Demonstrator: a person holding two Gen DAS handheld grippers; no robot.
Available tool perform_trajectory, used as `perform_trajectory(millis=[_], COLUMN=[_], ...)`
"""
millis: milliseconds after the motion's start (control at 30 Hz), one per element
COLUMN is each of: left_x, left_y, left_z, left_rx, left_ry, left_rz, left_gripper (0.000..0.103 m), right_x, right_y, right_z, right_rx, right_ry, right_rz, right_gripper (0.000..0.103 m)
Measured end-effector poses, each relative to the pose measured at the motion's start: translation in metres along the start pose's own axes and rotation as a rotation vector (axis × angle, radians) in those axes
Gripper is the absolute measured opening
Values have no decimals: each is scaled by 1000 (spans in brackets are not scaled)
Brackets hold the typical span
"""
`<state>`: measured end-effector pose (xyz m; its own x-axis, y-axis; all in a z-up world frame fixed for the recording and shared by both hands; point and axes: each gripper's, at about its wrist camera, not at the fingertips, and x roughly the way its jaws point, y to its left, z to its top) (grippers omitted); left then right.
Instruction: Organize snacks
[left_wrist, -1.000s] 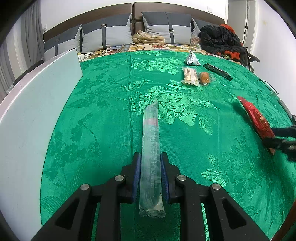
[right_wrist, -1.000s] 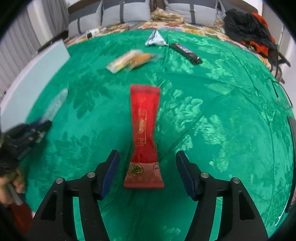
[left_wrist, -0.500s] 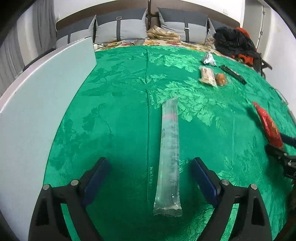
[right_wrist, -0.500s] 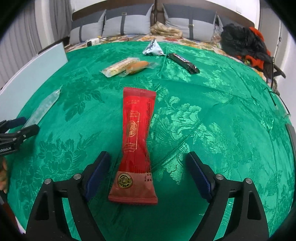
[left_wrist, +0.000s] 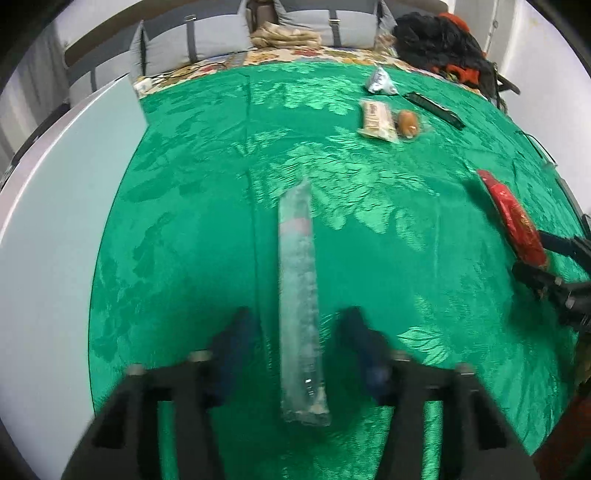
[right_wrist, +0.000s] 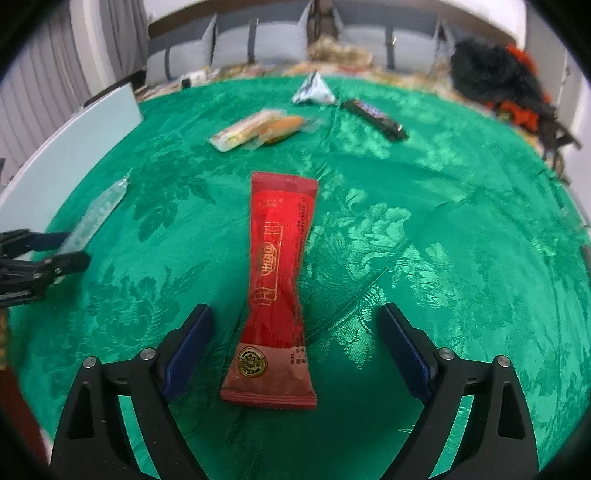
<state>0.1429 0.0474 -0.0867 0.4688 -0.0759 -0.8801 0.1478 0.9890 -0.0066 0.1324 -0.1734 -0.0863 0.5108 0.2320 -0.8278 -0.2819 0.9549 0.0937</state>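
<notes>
The snacks lie on a bed under a green brocade cover (left_wrist: 184, 221). To the left of the left hand-held gripper (left_wrist: 299, 339) a pale board (left_wrist: 55, 229) borders the cover; between that board and the gripper is bare cloth, and ahead of both grippers the cover runs open to the far snacks.

The clear long packet (left_wrist: 299, 295) lies lengthwise between the left gripper's blue pads (left_wrist: 236, 343), its near end past them toward the camera. Half a second ago these jaws stood wide; they have just been closing, and now show a narrow gap on each side of the packet, not pressing it. The view is blurred.

The red packet (right_wrist: 277, 280) lies flat between the right hand-held gripper (right_wrist: 295, 347) fingers, well clear of both pads. These jaws have just been opening and are now spread wide; a second ago they stood closer to the packet.

Both grippers point steeply down at the cover. Far ahead of the right one lie a pale wafer pack (right_wrist: 247, 129), an orange bun pack (right_wrist: 284, 127), a silver pouch (right_wrist: 314, 92) and a dark bar (right_wrist: 373, 118).
</notes>
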Motion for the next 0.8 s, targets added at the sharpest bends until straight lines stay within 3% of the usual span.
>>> perform_trajectory(millis=[33,100,167,233,300,333,367,433,467,567,667,800], left_x=[0,0,-2,-6,-12,-15,-20,-26,-30,-48,-71,-114], left_y=[-2,-2,1,6,10,12,15,20,23,32,40,61], left_z=[1,1,0,-3,-6,-8,-10,-12,-14,-16,-13,-3], left_rx=[8,4,-20,-50,-68,-74,-84,-104,-117,-155,-176,-210], left_ry=[3,7,8,6,-7,-13,-21,-32,-39,-70,-110,-185], left_rz=[3,-2,-21,-46,-61,-66,-73,-87,-95,-124,-152,-186], left_gripper=[19,18,18,18,18,18,18,18,18,18,18,18], right_x=[0,-2,-3,-1,3,5,10,19,17,5,-17,-55], right_y=[-7,-26,-33,-24,-4,4,11,15,15,14,24,49], right_z=[7,22,34,43,48,49,48,44,45,48,59,87], right_rx=[45,218,313,303,220,181,150,148,156,201,168,157], right_ry=[40,123,173,224,246,254,272,312,293,278,233,161], right_rz=[39,137,157,146,96,59,21,-11,-36,-23,-10,80], right_gripper=[91,89,89,88,79,67,47,26,18,16,15,15])
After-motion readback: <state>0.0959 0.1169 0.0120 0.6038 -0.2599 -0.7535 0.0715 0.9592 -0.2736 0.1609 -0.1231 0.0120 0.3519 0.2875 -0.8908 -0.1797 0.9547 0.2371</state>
